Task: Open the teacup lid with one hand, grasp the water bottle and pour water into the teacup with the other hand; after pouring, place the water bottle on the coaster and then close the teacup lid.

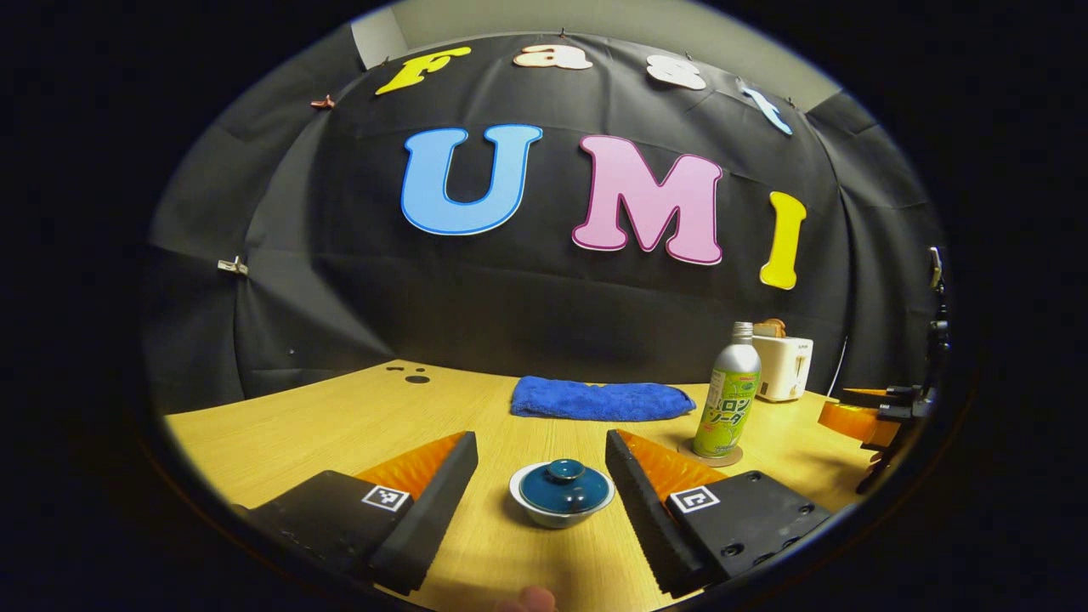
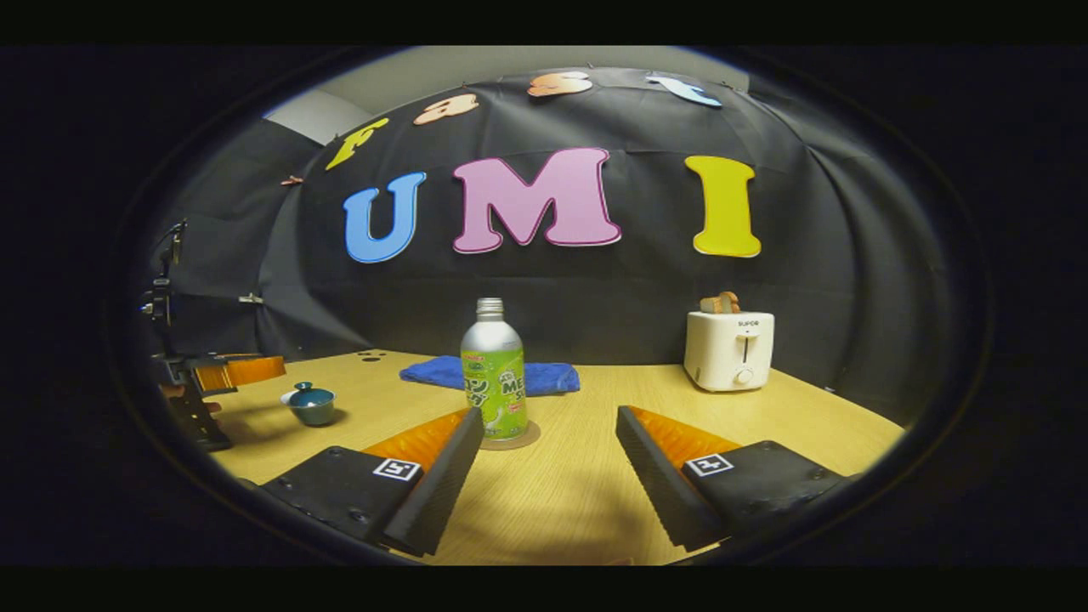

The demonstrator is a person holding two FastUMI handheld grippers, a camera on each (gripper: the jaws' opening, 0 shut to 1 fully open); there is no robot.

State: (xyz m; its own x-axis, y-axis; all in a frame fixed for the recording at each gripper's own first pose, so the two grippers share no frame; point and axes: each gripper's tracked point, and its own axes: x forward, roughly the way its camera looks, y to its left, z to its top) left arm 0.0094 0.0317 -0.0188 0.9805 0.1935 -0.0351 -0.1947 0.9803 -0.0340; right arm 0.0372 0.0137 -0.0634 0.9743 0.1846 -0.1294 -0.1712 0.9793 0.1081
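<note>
Left gripper view: the left gripper (image 1: pixel 541 484) hovers low over the bench (image 1: pixel 280 425) with its fingers spread wide and nothing between them. The teacup (image 1: pixel 562 496) stands just ahead, centred in the gap, lid (image 1: pixel 567 484) seated and knob up. The water bottle (image 1: pixel 728 393) stands upright on the coaster (image 1: pixel 712 454), ahead and to the right of this gripper.

In the right gripper view the right gripper (image 2: pixel 549 476) is likewise spread and empty, with the water bottle (image 2: pixel 495 372) ahead, slightly left of its centre line.

This layout fits either the lid awaiting removal or the bottle returned and the lid replaced; the pictures do not settle which.

If the lid is to be lifted, grip the knob squarely and raise it vertically so the cup does not drag.

The bottle's long axis is vertical, neck uppermost. The cup's axis is also vertical.
</note>
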